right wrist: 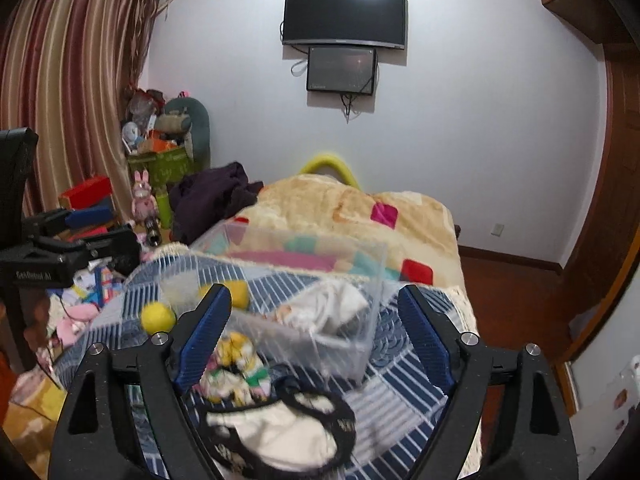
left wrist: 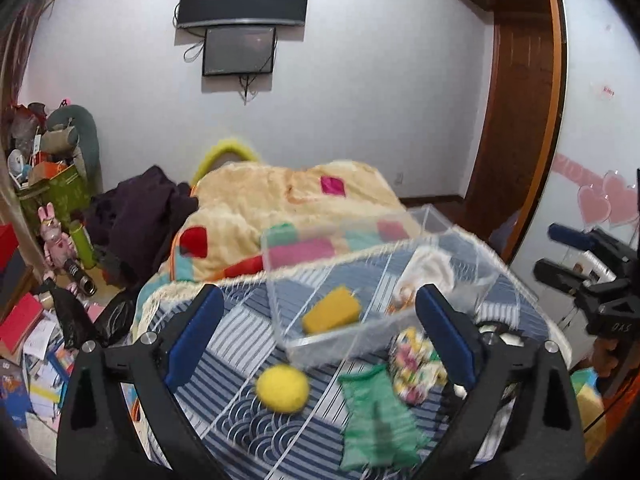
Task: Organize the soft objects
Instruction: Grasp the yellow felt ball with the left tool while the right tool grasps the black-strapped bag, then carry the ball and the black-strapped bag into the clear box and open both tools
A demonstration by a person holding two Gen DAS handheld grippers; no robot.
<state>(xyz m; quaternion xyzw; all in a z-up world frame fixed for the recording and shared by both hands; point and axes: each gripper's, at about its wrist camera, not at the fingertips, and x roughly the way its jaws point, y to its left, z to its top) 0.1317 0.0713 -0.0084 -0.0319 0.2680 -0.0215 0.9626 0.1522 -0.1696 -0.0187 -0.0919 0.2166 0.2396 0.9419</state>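
A clear plastic bin (left wrist: 460, 236) stands on the striped blue cloth (left wrist: 240, 344); it holds a yellow sponge (left wrist: 331, 309) and a white cloth (left wrist: 430, 270). In front of it lie a yellow ball (left wrist: 282, 387), a green mesh pouch (left wrist: 376, 420) and a floral fabric piece (left wrist: 416, 364). My left gripper (left wrist: 320, 340) is open and empty above them. My right gripper (right wrist: 316, 332) is open and empty over the floral piece (right wrist: 236, 372) and a white cloth with black trim (right wrist: 280, 436), next to the bin (right wrist: 344, 356). The ball (right wrist: 158, 317) lies left.
A beige patchwork blanket (left wrist: 260, 200) covers the bed behind the bin. A dark garment (left wrist: 140, 216) lies at its left. Cluttered boxes, toys and papers (left wrist: 48, 240) fill the floor on the left. A wooden wardrobe (left wrist: 516, 120) stands right. The right gripper shows in the left view (left wrist: 588, 264).
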